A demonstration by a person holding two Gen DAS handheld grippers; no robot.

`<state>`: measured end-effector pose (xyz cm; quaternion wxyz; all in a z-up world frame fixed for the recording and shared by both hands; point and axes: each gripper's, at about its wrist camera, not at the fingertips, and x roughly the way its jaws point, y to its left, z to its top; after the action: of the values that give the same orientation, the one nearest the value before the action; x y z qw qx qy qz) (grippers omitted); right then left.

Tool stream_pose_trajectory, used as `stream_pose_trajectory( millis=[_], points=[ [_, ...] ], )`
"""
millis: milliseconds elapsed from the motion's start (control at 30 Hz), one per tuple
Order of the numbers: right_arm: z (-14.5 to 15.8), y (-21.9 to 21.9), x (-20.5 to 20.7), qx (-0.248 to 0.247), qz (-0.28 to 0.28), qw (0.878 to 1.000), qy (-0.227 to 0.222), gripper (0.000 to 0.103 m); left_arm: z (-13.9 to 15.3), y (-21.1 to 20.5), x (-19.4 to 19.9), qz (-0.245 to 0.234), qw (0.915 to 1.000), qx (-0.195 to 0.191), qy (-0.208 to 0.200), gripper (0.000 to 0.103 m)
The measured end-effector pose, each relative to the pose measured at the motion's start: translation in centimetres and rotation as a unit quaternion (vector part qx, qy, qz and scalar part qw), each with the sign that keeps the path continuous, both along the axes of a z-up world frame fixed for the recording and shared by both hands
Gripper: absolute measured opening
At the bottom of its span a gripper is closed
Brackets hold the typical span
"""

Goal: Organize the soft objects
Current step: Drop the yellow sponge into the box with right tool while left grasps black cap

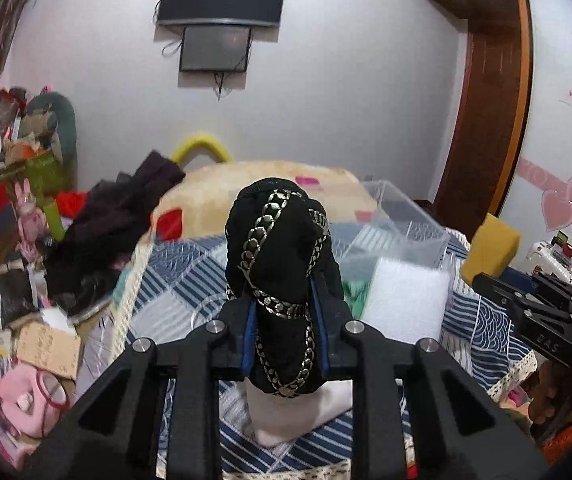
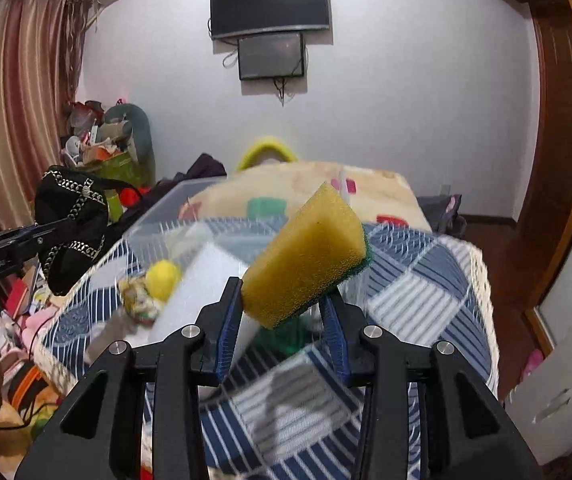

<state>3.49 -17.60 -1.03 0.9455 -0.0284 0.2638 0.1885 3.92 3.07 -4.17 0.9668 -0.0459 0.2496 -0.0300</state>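
My left gripper (image 1: 281, 300) is shut on a black cloth with a gold chain print (image 1: 277, 248) and holds it up above the bed. The cloth also shows at the left of the right wrist view (image 2: 71, 224). My right gripper (image 2: 286, 300) is shut on a yellow sponge with a green scouring side (image 2: 306, 252), held above the bed; it also shows in the left wrist view (image 1: 490, 248). A clear plastic box (image 1: 398, 220) stands on the blue striped bedspread (image 1: 181, 280), with a white foam block (image 1: 406, 300) beside it.
A yellow ball (image 2: 162, 276) and a small patterned soft toy (image 2: 139, 300) lie near the box. A white cloth (image 1: 298, 412) lies under my left gripper. Dark clothes (image 1: 113, 224) are heaped at the bed's left. Clutter covers the floor at left (image 1: 25, 360).
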Motion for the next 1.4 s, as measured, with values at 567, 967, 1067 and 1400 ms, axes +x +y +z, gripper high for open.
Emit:
stream_pose_trajectory(
  millis=[567, 967, 1067, 1400],
  points=[
    [2.5, 4.5, 5.2, -0.007, 0.004, 0.999, -0.046, 0.036, 1.4, 0.3, 9.4, -0.006, 0.9999, -0.010, 0.008, 0.023],
    [-1.2, 5.9, 9.0, -0.036, -0.016, 0.998, 0.042, 0.037, -1.2, -2.0, 13.8, -0.032, 0.9976, 0.012, 0.060, 0.023],
    [-1.5, 5.9, 9.5, -0.045, -0.023, 0.997, 0.059, 0.037, -2.3, -2.5, 14.6, -0.038, 0.9959, 0.015, 0.081, 0.023],
    [-1.0, 6.2, 10.1, -0.068, -0.026, 0.994, 0.076, 0.042, -3.5, -2.7, 15.7, -0.045, 0.9928, 0.016, 0.110, 0.040]
  ],
)
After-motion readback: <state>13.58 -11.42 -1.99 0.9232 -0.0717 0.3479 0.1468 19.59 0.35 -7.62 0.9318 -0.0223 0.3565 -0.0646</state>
